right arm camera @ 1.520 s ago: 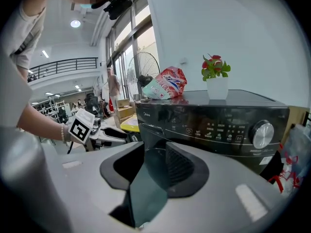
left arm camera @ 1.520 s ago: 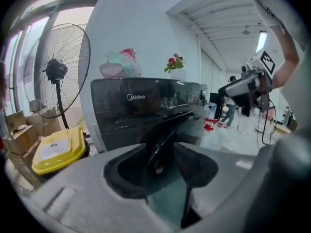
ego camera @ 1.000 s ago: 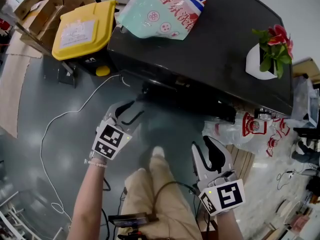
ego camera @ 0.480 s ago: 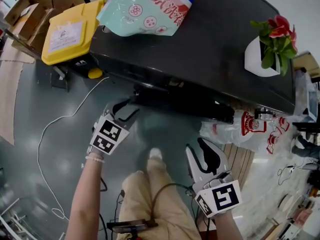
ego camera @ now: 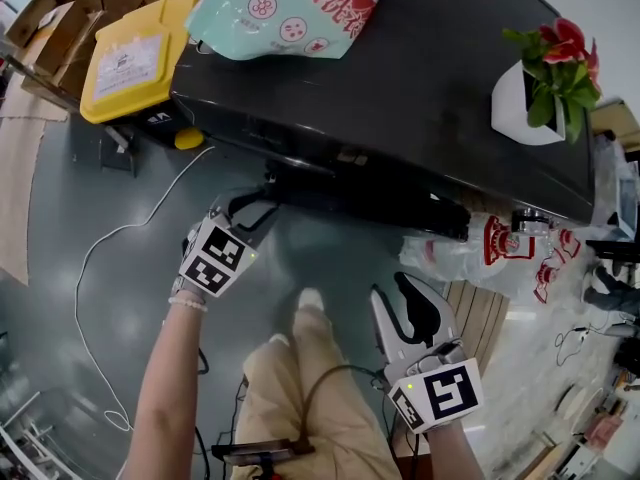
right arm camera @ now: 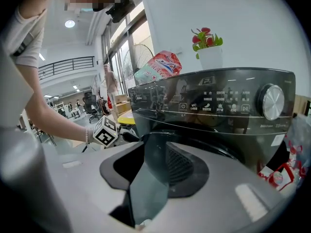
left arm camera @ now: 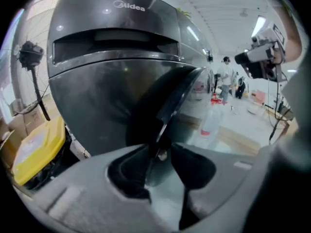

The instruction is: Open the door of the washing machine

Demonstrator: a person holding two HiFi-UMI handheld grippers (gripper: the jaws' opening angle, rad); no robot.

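We see, nearest the camera, the right hand-held gripper (ego camera: 410,308) held low beside a beige trouser leg (ego camera: 310,388). Its grey plastic jaws stand apart with nothing between them, well apart from the door (ego camera: 380,206).

Further forward, the left hand-held gripper (ego camera: 255,208) reaches out on a bare forearm with a bead bracelet (ego camera: 188,303) at the wrist, and it tilts downward. It is at the left edge of the door, which stands slightly ajar from the front of the washing machine (ego camera: 400,78). The jaws have just been closing. In the left gripper view the door's thin curved rim stands between them, and the dark pads appear pressed to either side of it.

The door is glossy, dark and rounded. The machine behind it is a dark grey box with a smooth, reflective top and a silver dial (right arm camera: 272,101) on its panel.

On that top lie a pale green and red detergent bag (ego camera: 285,8) and a white pot of red flowers (ego camera: 545,88). A yellow bin (ego camera: 135,58) sits at the machine's left, and a white cable (ego camera: 120,238) trails across the grey floor.
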